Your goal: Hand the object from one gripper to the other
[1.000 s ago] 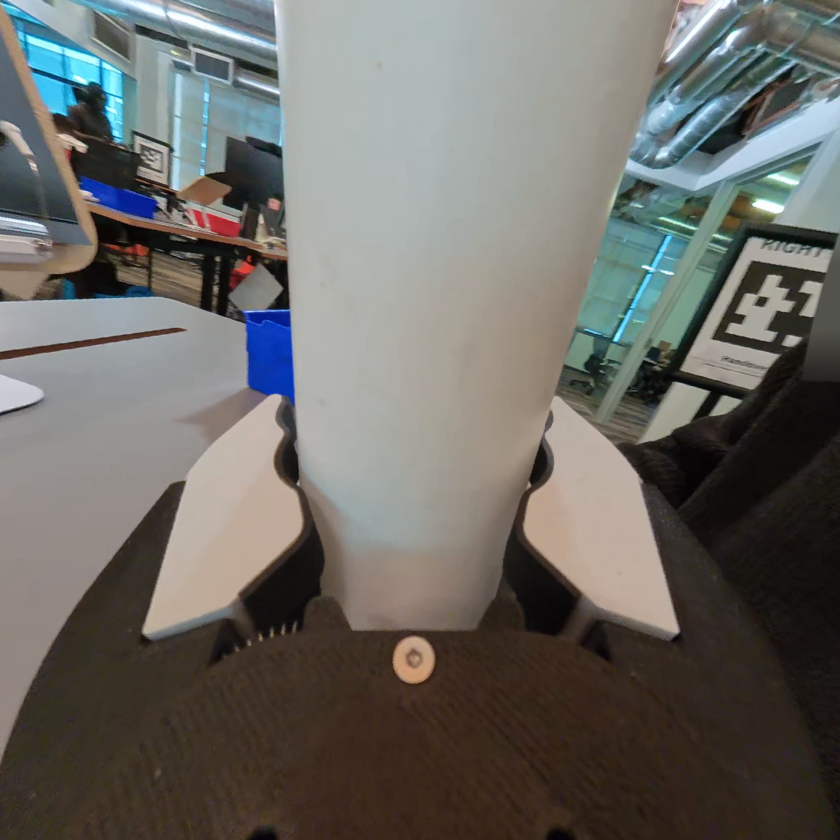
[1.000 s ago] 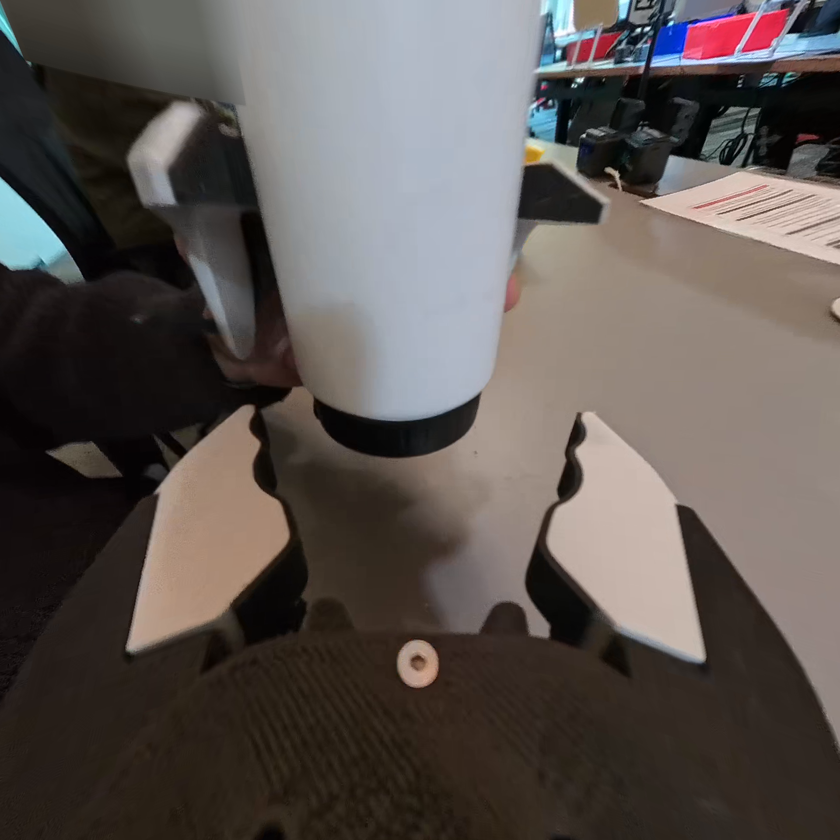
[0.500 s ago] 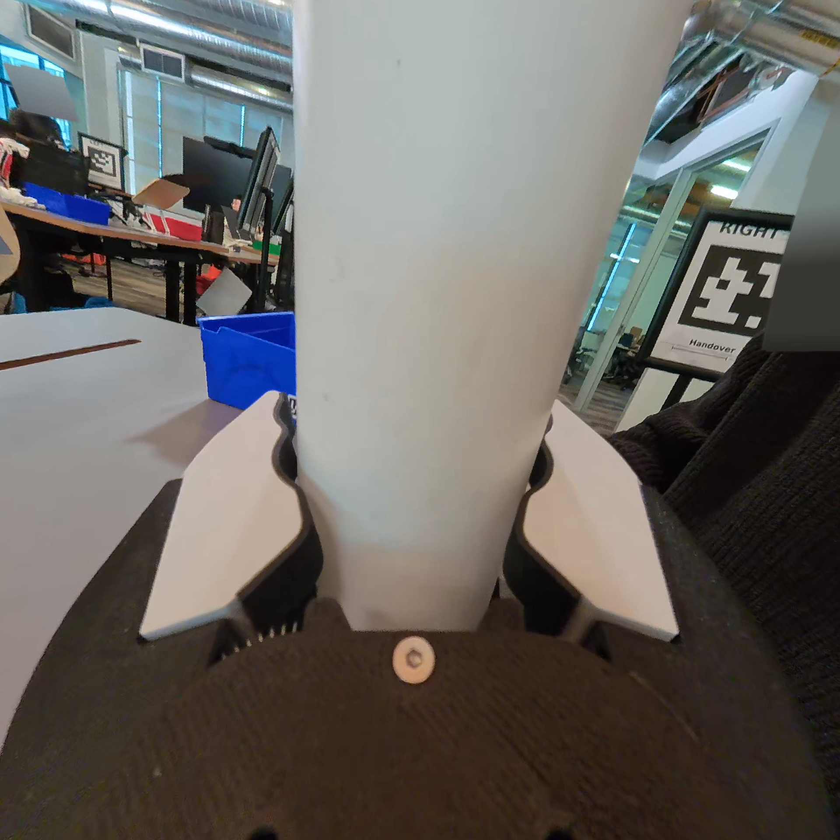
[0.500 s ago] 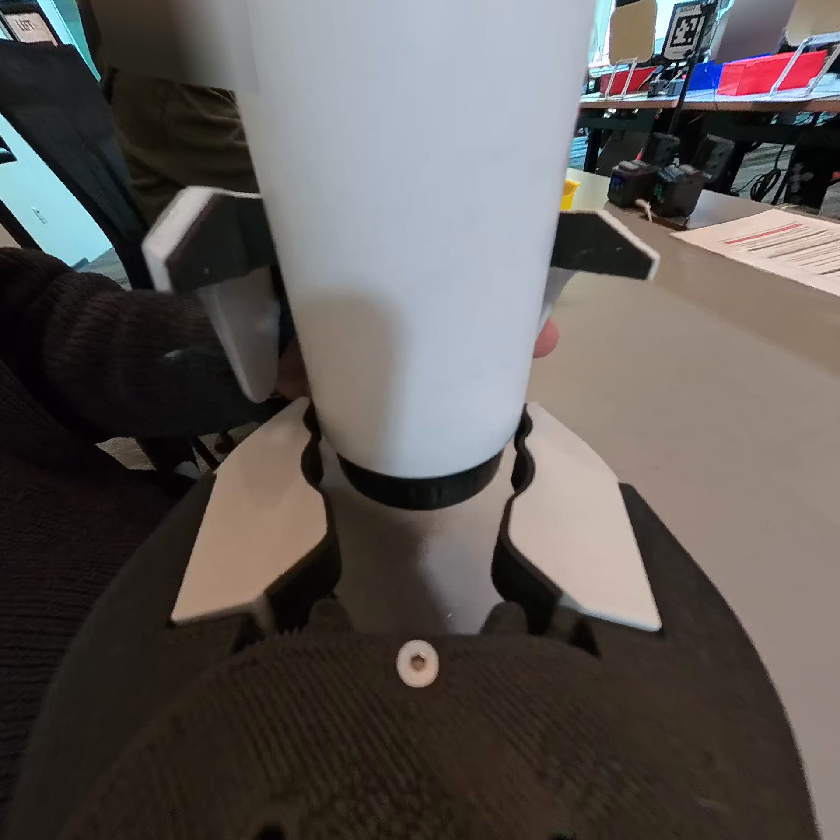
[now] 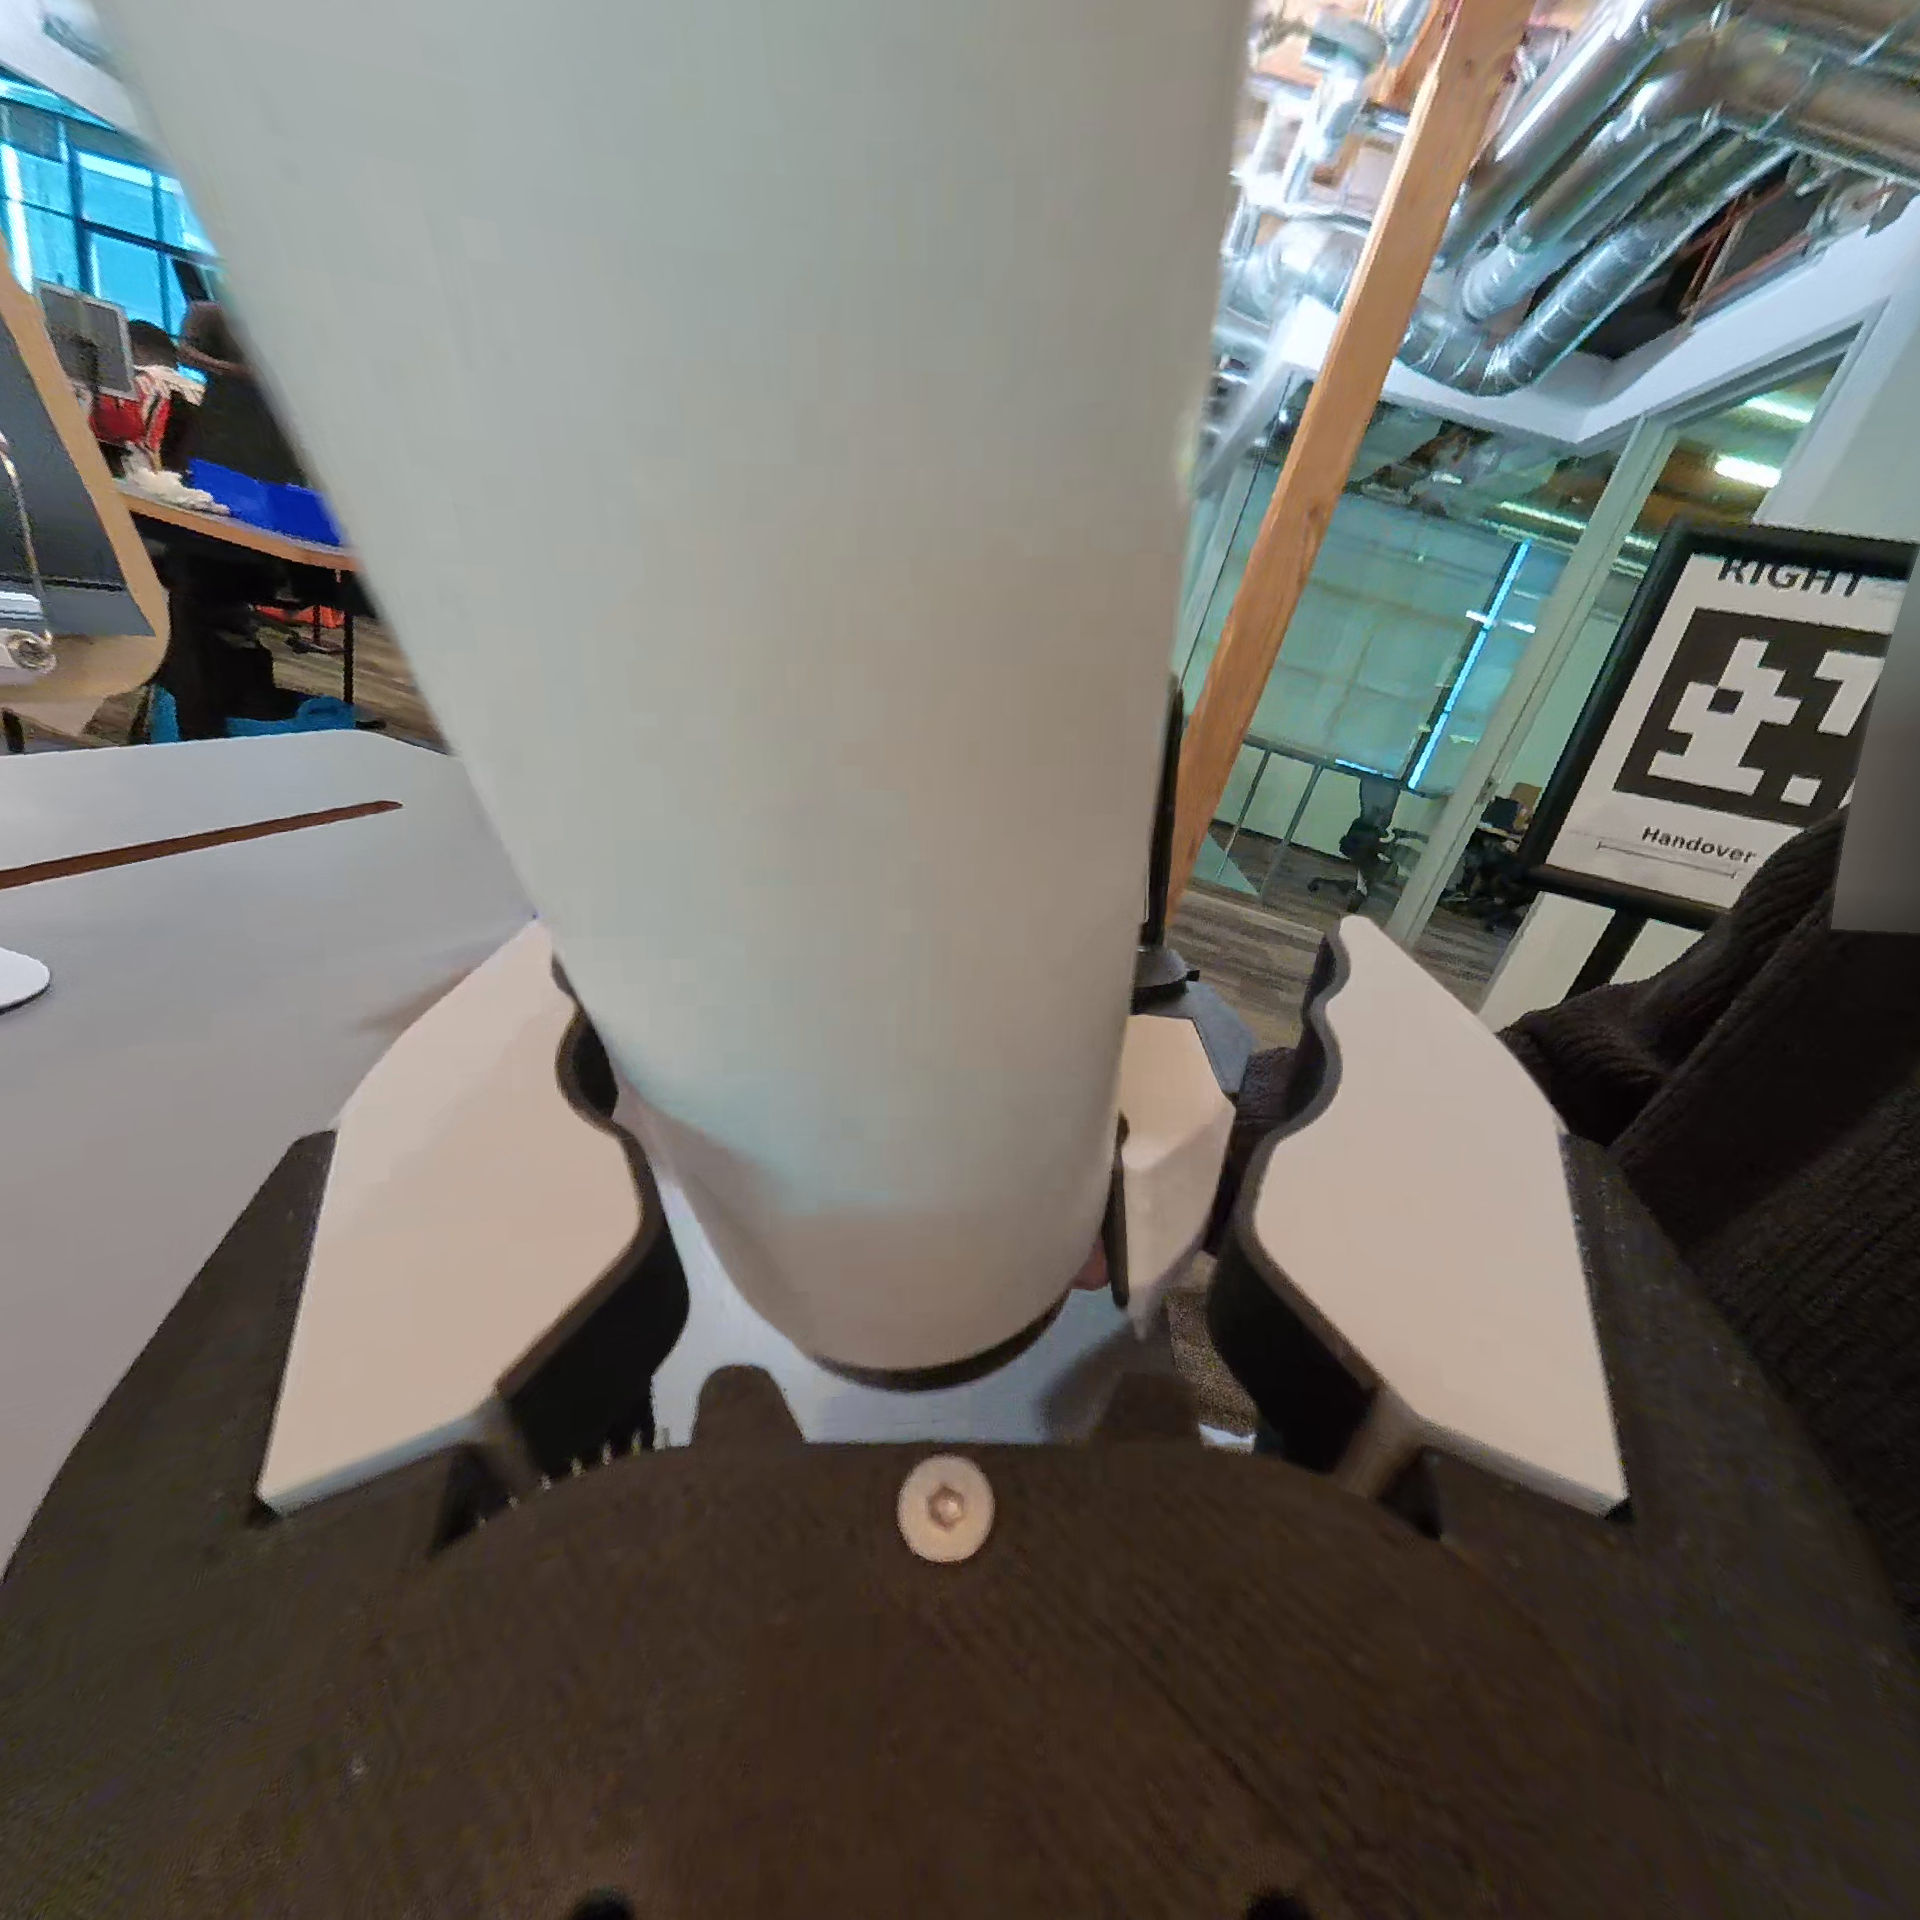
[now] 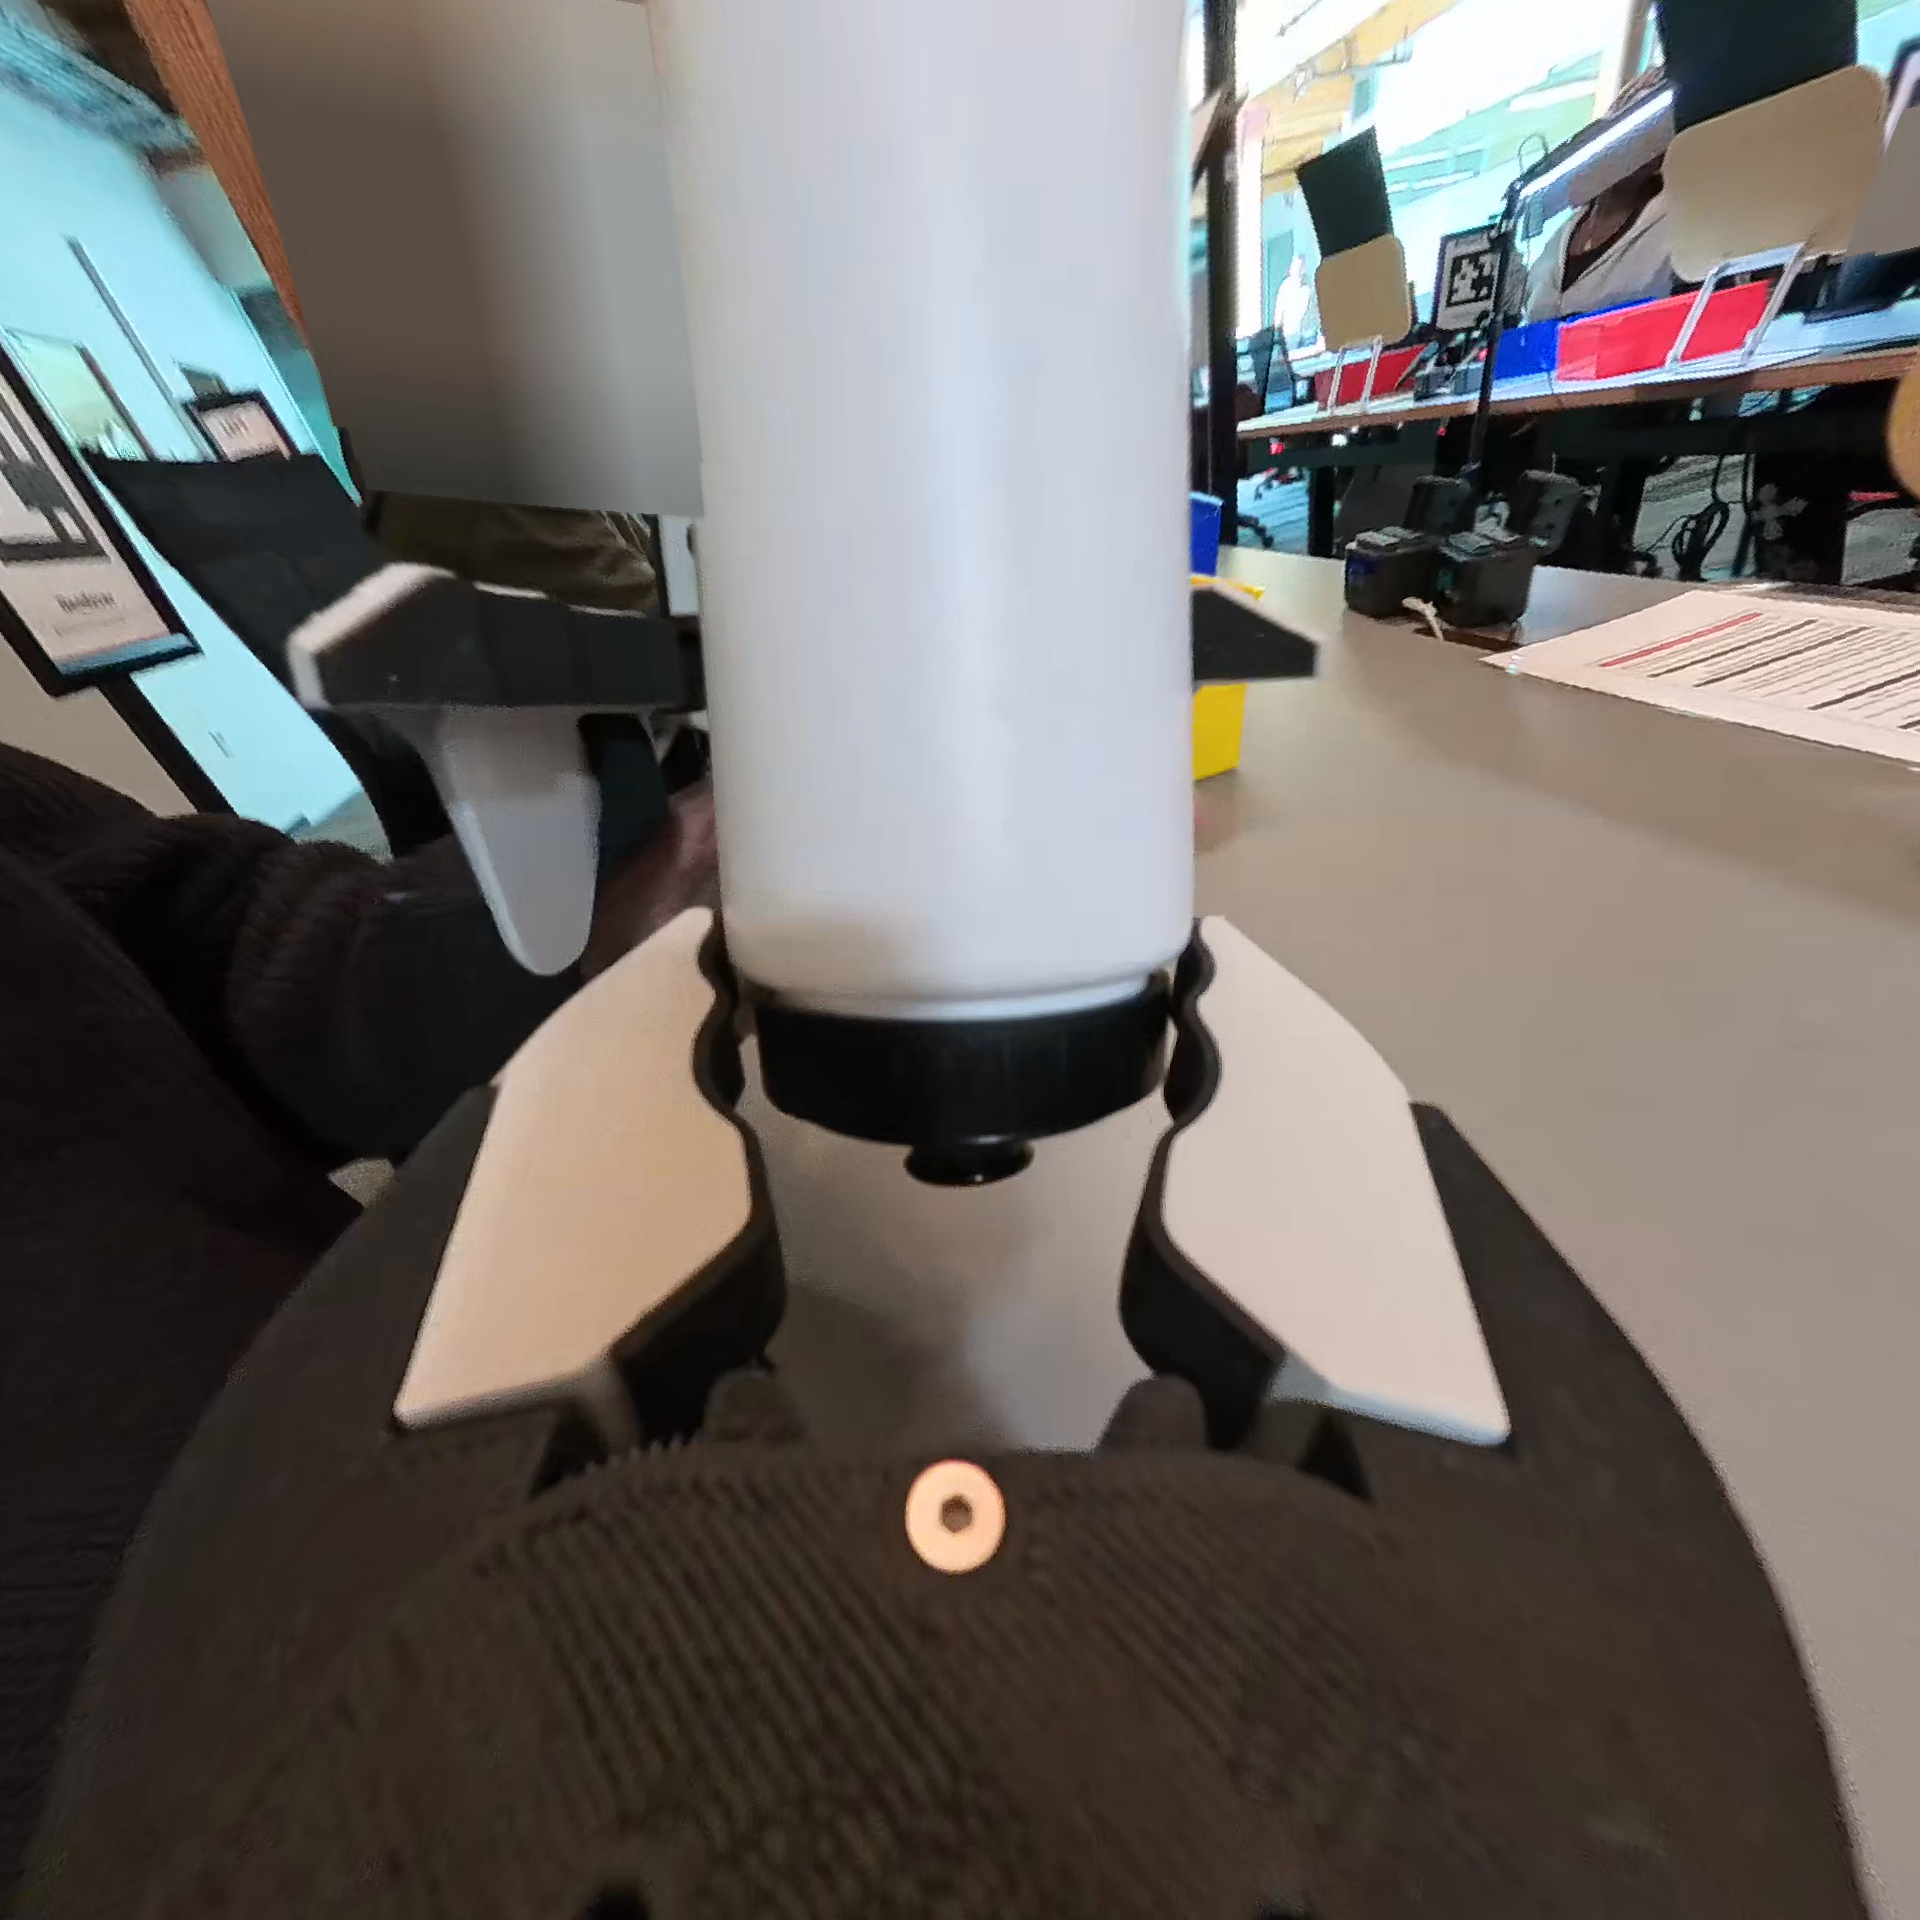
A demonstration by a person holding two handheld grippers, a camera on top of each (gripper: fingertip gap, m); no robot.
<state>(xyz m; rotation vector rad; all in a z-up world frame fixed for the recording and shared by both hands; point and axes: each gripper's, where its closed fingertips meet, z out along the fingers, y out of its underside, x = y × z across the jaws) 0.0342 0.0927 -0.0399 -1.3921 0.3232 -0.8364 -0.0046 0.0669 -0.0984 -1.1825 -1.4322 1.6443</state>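
Observation:
A white bottle (image 5: 790, 623) with a black cap (image 6: 951, 1060) is held above the grey table (image 6: 1558, 987). My right gripper (image 6: 954, 935) is shut on the bottle's cap end, both fingertips pressed against it. My left gripper (image 5: 951, 945) is open. Its fingers stand apart on either side of the bottle's other end, with a clear gap on the right. In the right wrist view the left gripper's fingers (image 6: 488, 649) flank the bottle farther up. One white finger (image 5: 1164, 1143) of the right gripper shows beside the bottle in the left wrist view.
A person's dark knit sleeve (image 6: 208, 987) is at the left. A yellow bin (image 6: 1216, 717), black devices (image 6: 1444, 571) and a printed sheet (image 6: 1766, 665) sit on the table. A sign with a square marker (image 5: 1766, 717) and a wooden post (image 5: 1330, 436) stand behind. Some 6 cm of space lies between my two pairs of fingers.
My right gripper closed on the bottle's cap end. My left gripper then opened and released the bottle, which now tilts between its spread fingers.

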